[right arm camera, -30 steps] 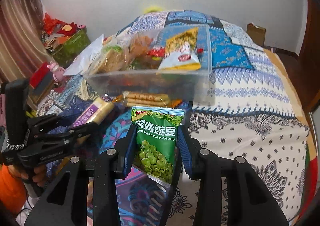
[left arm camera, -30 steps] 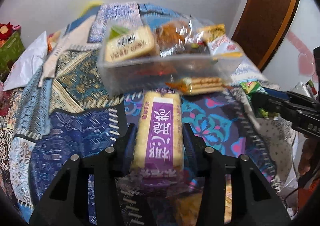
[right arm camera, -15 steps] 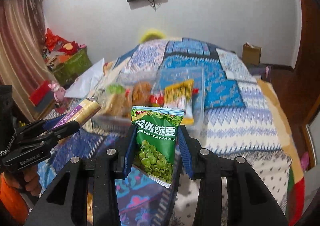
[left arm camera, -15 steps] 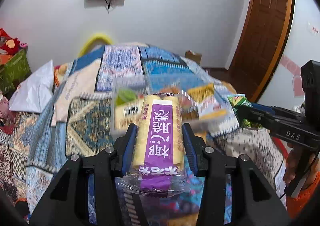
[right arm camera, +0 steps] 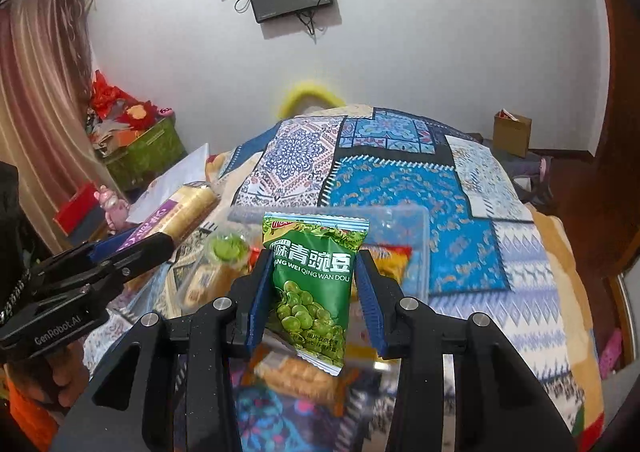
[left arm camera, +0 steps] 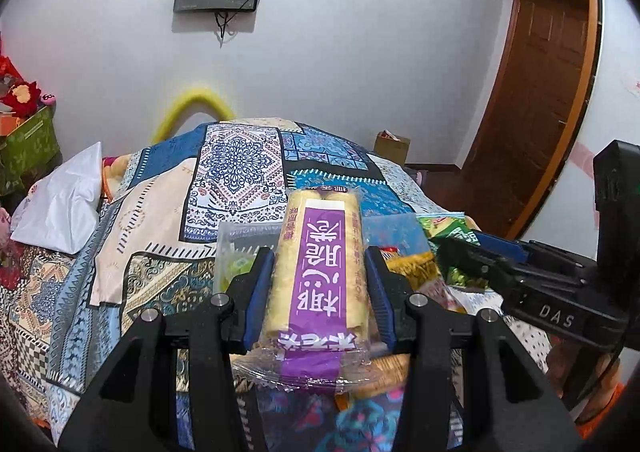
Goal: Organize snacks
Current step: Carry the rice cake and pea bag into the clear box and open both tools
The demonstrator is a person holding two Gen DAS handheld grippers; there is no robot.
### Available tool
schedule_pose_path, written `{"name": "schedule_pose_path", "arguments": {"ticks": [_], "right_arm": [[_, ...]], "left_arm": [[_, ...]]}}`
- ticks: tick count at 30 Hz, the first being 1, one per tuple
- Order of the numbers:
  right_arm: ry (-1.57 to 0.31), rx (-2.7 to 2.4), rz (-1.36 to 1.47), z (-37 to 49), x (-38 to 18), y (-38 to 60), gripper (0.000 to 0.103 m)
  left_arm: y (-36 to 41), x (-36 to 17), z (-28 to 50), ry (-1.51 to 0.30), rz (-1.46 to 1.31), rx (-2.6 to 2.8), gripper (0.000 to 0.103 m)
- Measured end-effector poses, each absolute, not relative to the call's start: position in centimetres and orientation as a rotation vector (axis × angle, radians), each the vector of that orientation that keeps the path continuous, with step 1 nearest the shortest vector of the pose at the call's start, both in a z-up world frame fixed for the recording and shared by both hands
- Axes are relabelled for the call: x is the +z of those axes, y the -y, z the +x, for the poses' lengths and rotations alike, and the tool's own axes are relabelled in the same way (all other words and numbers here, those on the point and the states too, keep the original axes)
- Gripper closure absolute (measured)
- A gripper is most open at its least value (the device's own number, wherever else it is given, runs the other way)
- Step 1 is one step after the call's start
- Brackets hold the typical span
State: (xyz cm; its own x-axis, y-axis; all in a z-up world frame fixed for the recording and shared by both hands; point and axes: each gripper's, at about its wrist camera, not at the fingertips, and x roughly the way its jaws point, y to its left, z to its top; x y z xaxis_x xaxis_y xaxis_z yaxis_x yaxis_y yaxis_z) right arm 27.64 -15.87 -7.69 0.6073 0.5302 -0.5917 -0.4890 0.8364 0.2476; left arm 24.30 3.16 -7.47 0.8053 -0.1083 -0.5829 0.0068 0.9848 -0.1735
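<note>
My left gripper point(left arm camera: 318, 272) is shut on a long yellow cracker pack with a purple label point(left arm camera: 318, 272), held up in the air above the bed. My right gripper point(right arm camera: 308, 280) is shut on a green pea snack bag point(right arm camera: 310, 280), also lifted. Below and behind both lies a clear plastic box point(right arm camera: 404, 220) with several snack packs inside. A wrapped biscuit pack point(right arm camera: 304, 374) lies on the quilt in front of the box. In the left wrist view the right gripper point(left arm camera: 460, 252) shows at the right with the green bag point(left arm camera: 452, 230). The right wrist view has the left gripper point(right arm camera: 160, 240) at its left.
The bed wears a patchwork quilt point(right arm camera: 404, 180) in blue patterns. A white bag point(left arm camera: 64, 208) lies at the bed's left side, near a green box point(right arm camera: 144, 152) with red decorations. A wooden door point(left arm camera: 536, 92) stands to the right, a cardboard box point(right arm camera: 512, 132) on the floor beyond.
Both grippers have risen from the quilt with their packs still held. The clear box, once ahead and above the fingers, now sits lower, behind them, and more of the wall shows.
</note>
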Motion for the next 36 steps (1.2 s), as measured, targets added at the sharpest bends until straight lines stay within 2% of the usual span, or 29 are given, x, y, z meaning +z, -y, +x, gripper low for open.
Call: {"name": "schedule_pose_path", "arguments": {"ticks": [11, 20, 22, 26, 33, 36], "right_arm": [[-0.781, 0.559, 0.049, 32.2, -10.5, 13.8, 0.066], [-0.841, 0.563, 0.070, 33.2, -12.4, 13.7, 0.063], [-0.846, 0.567, 0.074, 33.1, -12.2, 13.8, 0.057], [-0.824, 0.554, 0.063, 32.4, -11.4, 14.1, 0.046], [-0.758, 0.570, 0.022, 29.6, -8.6, 14.8, 0.045], [-0.733, 0.582, 0.007, 27.7, -7.6, 15.2, 0.043]], "left_arm": [[-3.0, -11.4, 30.2, -0.724, -0.185, -0.045, 0.058], [-3.3, -13.4, 31.6, -0.782, -0.228, -0.037, 0.057], [-3.4, -13.1, 31.3, -0.772, -0.231, -0.034, 0.051], [-3.4, -11.5, 30.1, -0.741, -0.211, -0.034, 0.046], [-3.0, -8.3, 26.5, -0.693, -0.163, -0.044, 0.045], [-3.0, -6.9, 24.1, -0.666, -0.146, -0.046, 0.041]]}}
